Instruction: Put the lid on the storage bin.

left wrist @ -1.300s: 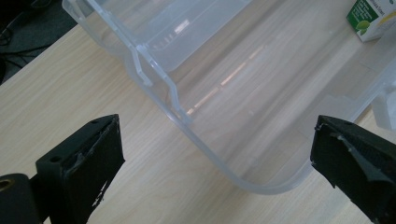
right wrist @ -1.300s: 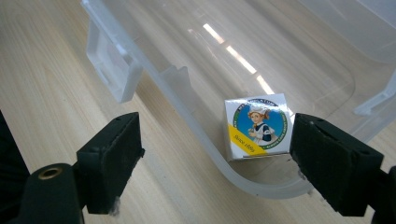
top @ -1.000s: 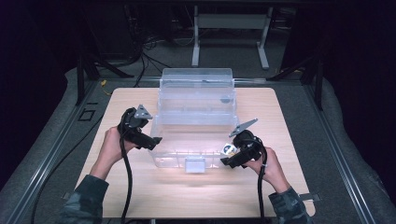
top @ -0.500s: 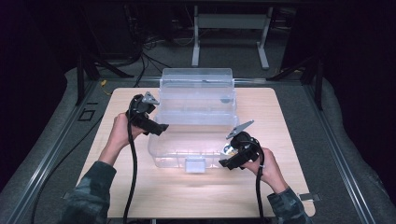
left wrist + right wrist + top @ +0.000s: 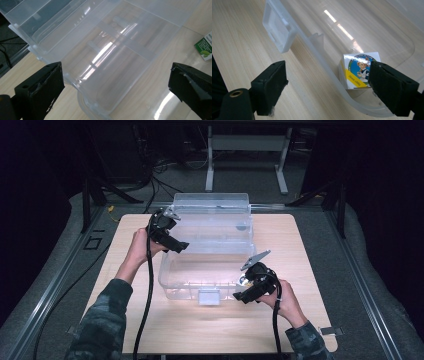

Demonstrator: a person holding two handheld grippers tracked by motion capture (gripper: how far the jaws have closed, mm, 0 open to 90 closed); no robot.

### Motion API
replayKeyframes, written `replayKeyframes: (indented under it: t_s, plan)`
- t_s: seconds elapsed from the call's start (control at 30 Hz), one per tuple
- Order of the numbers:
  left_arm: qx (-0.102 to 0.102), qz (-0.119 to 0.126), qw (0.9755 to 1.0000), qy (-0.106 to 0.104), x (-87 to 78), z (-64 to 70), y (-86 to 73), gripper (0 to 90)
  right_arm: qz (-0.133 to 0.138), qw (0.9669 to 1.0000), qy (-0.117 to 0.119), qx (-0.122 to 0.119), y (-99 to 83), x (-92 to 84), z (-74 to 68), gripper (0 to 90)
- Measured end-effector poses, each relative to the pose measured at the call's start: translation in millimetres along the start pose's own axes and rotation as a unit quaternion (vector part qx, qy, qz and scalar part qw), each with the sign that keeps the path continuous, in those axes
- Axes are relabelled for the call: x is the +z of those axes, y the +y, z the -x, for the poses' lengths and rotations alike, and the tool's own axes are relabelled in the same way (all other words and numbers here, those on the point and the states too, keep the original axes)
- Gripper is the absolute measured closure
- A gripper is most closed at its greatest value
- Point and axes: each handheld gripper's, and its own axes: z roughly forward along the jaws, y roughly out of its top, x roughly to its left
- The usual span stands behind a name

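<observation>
Right tongs [image 5: 327, 87]: jaws are held wide apart, straddling the near front rim of the clear plastic box [image 5: 317, 62]. One jaw is outside over the tabletop [image 5: 242, 45]; the other is inside, just beside a small printed carton [image 5: 358, 71]. It cannot be told whether that pad touches the carton; nothing is clamped. In the high view the right tongs [image 5: 250, 290] are seen at the box's [image 5: 210, 265] near right corner, beside the front latch [image 5: 209, 296], in the same spot as a second ago.

Left tongs [image 5: 115, 85]: jaws are spread wide with nothing between them, aimed down at the box's hinged lid [image 5: 105, 50] and its back edge. A green-and-white packet [image 5: 205, 46] is glimpsed at the far right edge. In the high view the left tongs [image 5: 172, 240] are now seen at the left end of the raised lid [image 5: 212, 215]; a second ago they were lower, by the box's left wall. The shift toward the lid is judged as preparation to handle or steady it while the right side deals with the carton.

Pose: the left hand [image 5: 140, 247] is raised, forearm stretched forward and inward. The right hand [image 5: 285, 300] is low on the tabletop [image 5: 125, 240], wrist angled inward toward the box.
</observation>
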Motion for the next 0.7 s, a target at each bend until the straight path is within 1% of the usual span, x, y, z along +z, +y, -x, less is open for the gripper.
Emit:
replayKeyframes:
  t_s: [0.03,0.07,0.13,0.17,0.2,0.23,0.33,0.37,0.4,0.43,0.5,0.53,0.57,0.6,0.67,0.7]
  plan:
    - [0.002,0.0,1.0,0.001,1.6,-2.0,2.8,0.0,-0.002,1.0,-0.003,-0.001,0.4,0.4,-0.6,15.2]
    - [-0.001,0.001,1.0,0.0,2.8,-3.1,4.3,0.0,-0.001,1.0,-0.002,-0.002,0.4,1.1,-0.7,15.5]
    - [-0.002,0.002,1.0,-0.005,6.0,-7.7,9.0,0.0,-0.004,1.0,-0.004,-0.002,0.4,1.5,-1.1,16.1]
    - [-0.006,0.004,0.9999,-0.01,7.4,-10.0,10.8,0.0,-0.003,1.0,-0.004,-0.004,0.3,1.9,-1.0,16.5]
    - [-0.007,0.005,0.9999,-0.011,8.1,-11.7,12.1,0.0,-0.007,0.9999,-0.01,-0.005,0.5,1.5,-1.4,16.8]
    - [-0.01,0.006,0.9999,-0.012,9.1,-13.6,13.8,0.0,-0.025,0.9996,-0.004,-0.009,1.6,-1.4,-0.5,17.1]
    - [-0.015,0.006,0.9998,-0.014,12.4,-18.4,19.0,0.1,-0.022,0.9997,-0.001,-0.009,2.1,-1.0,-1.3,17.7]
    - [-0.016,0.007,0.9997,-0.016,13.3,-19.9,20.7,0.1,-0.017,0.9998,0.0,-0.009,2.0,0.0,-1.7,18.1]
    - [-0.016,0.006,0.9997,-0.015,14.0,-21.0,22.5,0.1,0.004,1.0,-0.002,-0.005,1.1,2.6,-2.9,18.4]
    - [-0.017,0.006,0.9997,-0.016,14.7,-21.7,24.0,0.1,0.004,1.0,-0.003,-0.006,1.4,2.3,-3.2,18.4]
    - [-0.013,0.008,0.9998,-0.013,15.9,-23.4,28.1,0.2,0.009,0.9999,-0.003,-0.008,1.4,1.9,-4.2,20.9]
    - [-0.014,0.01,0.9996,-0.02,16.8,-24.9,29.5,0.6,0.01,0.9999,-0.004,-0.009,1.4,1.1,-4.7,21.2]
    - [-0.016,0.013,0.9995,-0.022,18.2,-26.3,31.2,1.5,0.013,0.9999,-0.004,-0.01,1.3,0.3,-5.2,21.6]
    - [-0.017,0.012,0.9996,-0.019,19.1,-27.2,32.3,2.0,0.016,0.9998,-0.004,-0.01,1.5,-0.4,-5.6,22.1]
    - [-0.023,0.017,0.9993,-0.023,22.2,-29.9,35.0,2.8,0.019,0.9998,-0.002,-0.008,2.1,0.1,-5.6,22.0]
    - [-0.021,0.017,0.9994,-0.018,23.9,-30.5,36.0,3.8,0.017,0.9998,-0.002,-0.009,2.4,0.9,-5.6,21.9]
